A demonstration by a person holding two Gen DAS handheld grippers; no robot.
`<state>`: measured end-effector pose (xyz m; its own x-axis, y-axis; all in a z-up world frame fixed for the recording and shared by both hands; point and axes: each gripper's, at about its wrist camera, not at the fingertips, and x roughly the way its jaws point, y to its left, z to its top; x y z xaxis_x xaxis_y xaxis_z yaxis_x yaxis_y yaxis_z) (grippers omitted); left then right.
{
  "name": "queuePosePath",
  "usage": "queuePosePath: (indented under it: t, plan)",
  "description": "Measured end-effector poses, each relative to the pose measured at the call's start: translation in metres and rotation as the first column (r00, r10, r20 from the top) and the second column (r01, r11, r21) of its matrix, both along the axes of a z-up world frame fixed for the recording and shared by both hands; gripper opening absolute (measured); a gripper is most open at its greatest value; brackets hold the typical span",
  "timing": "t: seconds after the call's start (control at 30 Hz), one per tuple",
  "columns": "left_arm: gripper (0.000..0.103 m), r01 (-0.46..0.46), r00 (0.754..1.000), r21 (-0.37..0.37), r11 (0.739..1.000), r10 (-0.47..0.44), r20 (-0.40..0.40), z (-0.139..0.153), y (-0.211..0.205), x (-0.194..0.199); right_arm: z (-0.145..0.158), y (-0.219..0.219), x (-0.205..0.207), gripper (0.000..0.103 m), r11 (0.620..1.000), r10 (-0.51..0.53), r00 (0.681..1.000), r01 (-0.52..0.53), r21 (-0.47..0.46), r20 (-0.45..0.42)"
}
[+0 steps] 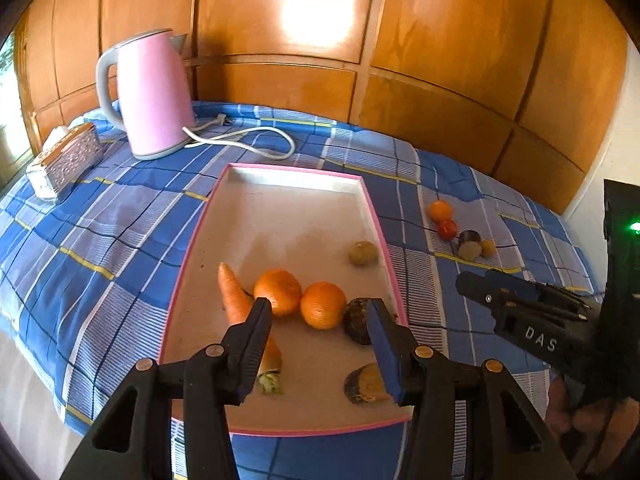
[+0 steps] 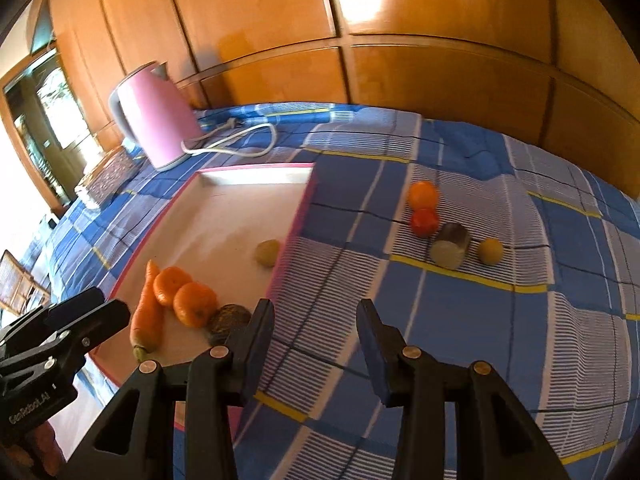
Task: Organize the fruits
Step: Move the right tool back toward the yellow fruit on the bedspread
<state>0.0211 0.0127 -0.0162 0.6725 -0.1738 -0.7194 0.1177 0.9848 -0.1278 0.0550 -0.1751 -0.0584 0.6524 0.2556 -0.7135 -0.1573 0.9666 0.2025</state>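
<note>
Setting: a bench under a blue plaid cloth [image 1: 120, 224], backed by wooden wall panels [image 1: 440, 40].
Tray: a shallow pink-rimmed tray [image 1: 280, 216] lies lengthwise on the cloth, left of centre in the right wrist view.
Inside the tray: a carrot [image 1: 234, 300] lies at the near left with its tip pointing far; two oranges [image 1: 278, 292] [image 1: 323, 305] sit side by side just right of it, the left one touching the carrot; a dark round root piece [image 1: 358, 320] rests just right of the second orange; another dark-skinned cut piece [image 1: 366, 384] lies nearer; a small yellowish-green fruit [image 1: 363, 253] sits by the right rim, apart from the rest.
Outside the tray: on the cloth to the right, a loose row runs from far to near, a small orange fruit [image 2: 423, 195], a red tomato [image 2: 424, 222] touching it, a dark cut cylinder [image 2: 450, 246] and a small yellow fruit [image 2: 491, 251].
Left tool [image 1: 320, 344]: hovers over the near end of the tray, its blue-padded fingers spread wide and holding nothing, the oranges framed between them.
Right tool [image 2: 316, 344]: poised over bare cloth just right of the tray's near corner, jaws wide apart and empty, well short of the row of produce.
Background: a pink kettle [image 1: 154, 96] stands at the far left with its white cord [image 1: 244, 140] looped on the cloth; a patterned box [image 1: 66, 160] lies further left.
</note>
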Motion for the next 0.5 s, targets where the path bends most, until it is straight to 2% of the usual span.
queuePosePath:
  t: [0.5]
  plan:
    - [0.050, 0.093, 0.996, 0.027, 0.995, -0.092, -0.014, 0.001, -0.039, 0.013, -0.006, -0.048, 0.003, 0.043, 0.992, -0.128, 0.992, 0.128, 0.002, -0.004]
